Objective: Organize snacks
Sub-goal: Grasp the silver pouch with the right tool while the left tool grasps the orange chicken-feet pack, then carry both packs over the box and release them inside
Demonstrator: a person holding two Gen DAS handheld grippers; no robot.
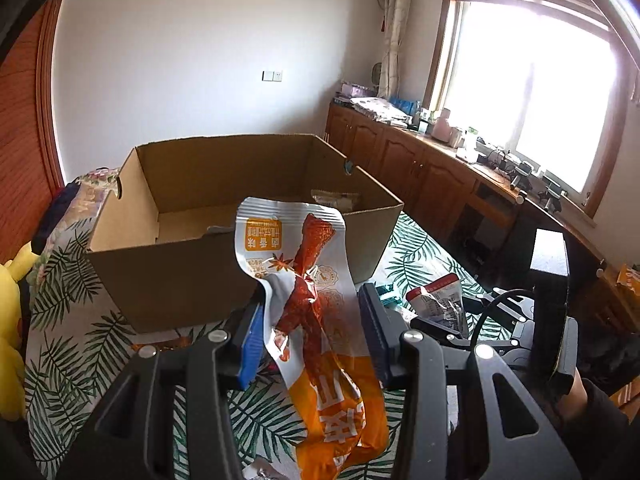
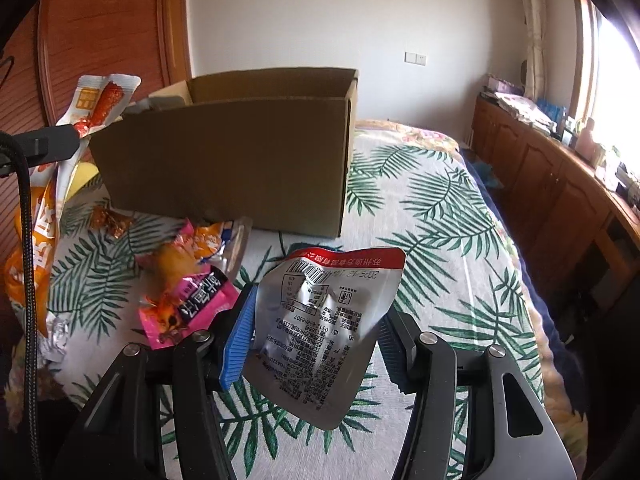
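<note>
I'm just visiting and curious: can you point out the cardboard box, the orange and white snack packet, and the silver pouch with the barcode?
Cardboard box (image 1: 168,280), left wrist view, on its near outer wall.
Orange and white snack packet (image 1: 316,280), left wrist view, on its printed middle.
Silver pouch (image 2: 320,328), right wrist view, on its printed back.

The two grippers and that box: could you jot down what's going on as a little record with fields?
left gripper: shut on orange and white snack packet, lifted near the box
right gripper: shut on silver snack packet, printed back showing
cardboard box: open, a few packets inside
left on leaf-print cloth: pink and orange packet
</note>
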